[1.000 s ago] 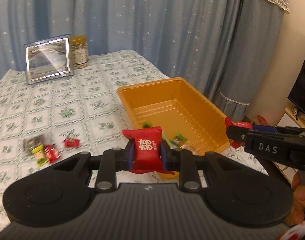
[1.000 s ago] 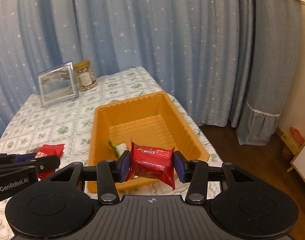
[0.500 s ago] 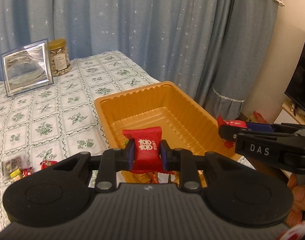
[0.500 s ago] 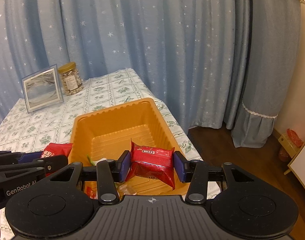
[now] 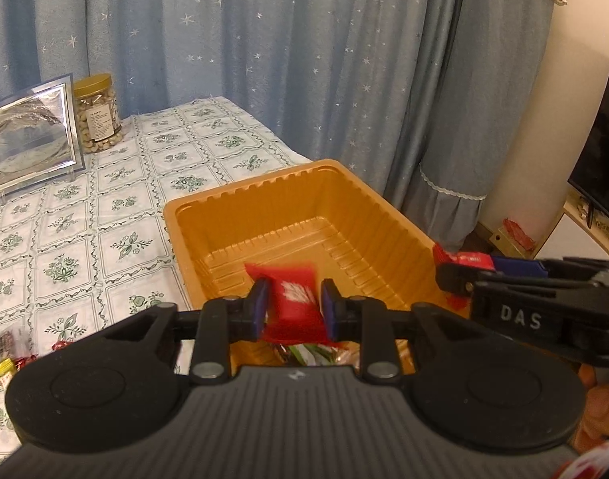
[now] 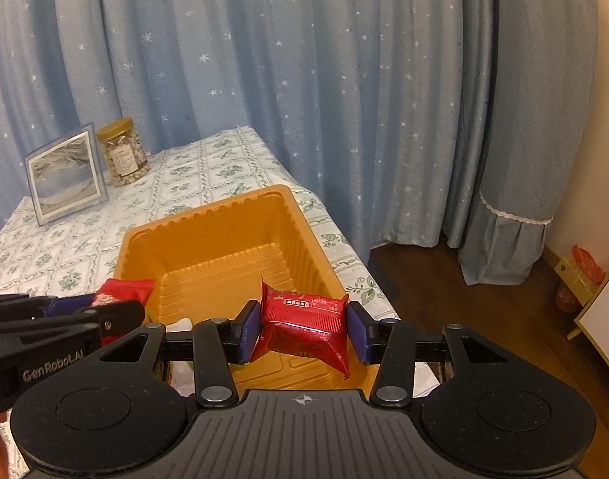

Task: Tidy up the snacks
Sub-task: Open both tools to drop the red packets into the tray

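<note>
An orange plastic tray (image 5: 384,215) (image 6: 304,235) sits on the tablecloth with several wrapped snacks at its near end. My left gripper (image 5: 294,307) hangs over the tray's near end; a red candy packet (image 5: 294,303) between its fingers looks blurred, and the jaws stand slightly wider than the packet. My right gripper (image 6: 302,331) is shut on a shiny red snack packet (image 6: 304,327) above the tray's near right corner. In the right wrist view the left gripper (image 6: 116,307) shows at left with its red packet (image 6: 124,289). The right gripper (image 5: 456,275) shows at right in the left wrist view.
A framed picture (image 5: 28,135) (image 6: 64,175) and a jar of nuts (image 5: 96,113) (image 6: 122,151) stand at the table's far side. Several loose snacks (image 5: 4,355) lie on the cloth at left. Curtains hang behind; floor and a cabinet (image 6: 600,319) lie right.
Both grippers have moved forward over the tray. The left gripper's jaws have parted a little and its red packet now looks blurred and lower. The right packet stays gripped.
</note>
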Tool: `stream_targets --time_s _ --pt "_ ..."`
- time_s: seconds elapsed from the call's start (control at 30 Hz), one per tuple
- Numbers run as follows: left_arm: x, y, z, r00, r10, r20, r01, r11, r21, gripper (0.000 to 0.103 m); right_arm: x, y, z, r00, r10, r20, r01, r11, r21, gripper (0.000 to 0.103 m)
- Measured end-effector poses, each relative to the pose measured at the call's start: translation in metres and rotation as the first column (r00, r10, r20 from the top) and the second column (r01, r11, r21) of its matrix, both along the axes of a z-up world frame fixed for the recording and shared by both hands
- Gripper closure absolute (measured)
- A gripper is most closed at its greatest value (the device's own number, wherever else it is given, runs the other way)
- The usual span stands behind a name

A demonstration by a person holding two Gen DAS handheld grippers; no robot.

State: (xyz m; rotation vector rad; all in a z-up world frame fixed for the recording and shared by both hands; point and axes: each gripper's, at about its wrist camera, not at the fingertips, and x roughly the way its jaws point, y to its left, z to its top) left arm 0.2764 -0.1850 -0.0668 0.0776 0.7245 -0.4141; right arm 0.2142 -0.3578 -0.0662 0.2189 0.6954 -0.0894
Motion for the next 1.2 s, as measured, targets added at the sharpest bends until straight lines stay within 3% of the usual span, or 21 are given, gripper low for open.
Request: stream_targets --time_s 0.07,0.63,0.77,1.2 --pt "0.002 0.003 -0.001 1.0 0.007 -0.002 -0.007 1.0 -0.005 0.067 0.001 -0.001 -0.001 1.0 -0.003 -0.002 0.003 1.0 0.004 0.056" --pt "-0.006 0.038 -0.001 0.998 0.071 -0.003 -0.071 0.998 0.004 0.067 0.016 0.019 0.003 0.999 0.043 0.018 -0.044 0.999 0.03 0.056" --pt "-0.008 0.042 0.0 0.997 0.079 0.0 -0.079 0.997 0.005 0.067 0.018 0.021 0.003 0.998 0.053 0.03 -0.055 0.997 0.053 0.034" --pt "-0.036 0.066 0.013 0.992 0.129 0.003 -0.129 0.992 0.005 0.066 -0.004 0.035 0.021 0.998 0.05 0.032 -0.051 0.997 0.051 0.034"
